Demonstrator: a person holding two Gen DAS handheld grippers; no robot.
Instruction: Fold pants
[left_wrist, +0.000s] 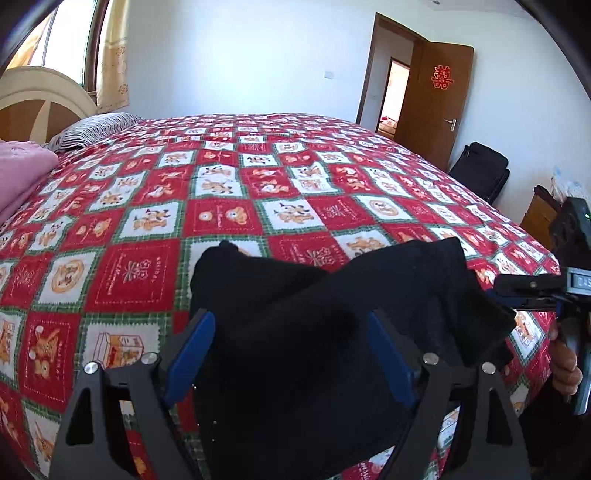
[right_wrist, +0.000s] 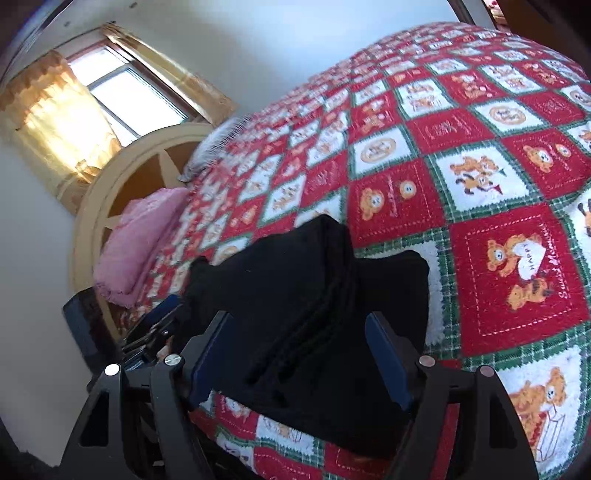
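Observation:
The black pants (left_wrist: 332, 332) lie bunched and partly folded at the near edge of the bed, and also show in the right wrist view (right_wrist: 303, 295). My left gripper (left_wrist: 291, 325) is open, its blue fingers (left_wrist: 192, 354) wide apart either side of the cloth, which lies between them. My right gripper (right_wrist: 299, 332) is open too, straddling the same pile, its blue fingers (right_wrist: 388, 365) spread. The right gripper also shows at the right edge of the left wrist view (left_wrist: 532, 291), beside the pants' corner.
The bed is covered by a red, white and green checked quilt (left_wrist: 258, 177). A pink folded blanket (left_wrist: 22, 173) and striped pillow (left_wrist: 96, 127) lie by the headboard. An open brown door (left_wrist: 439, 99) and a black bag (left_wrist: 480, 170) are at the far right.

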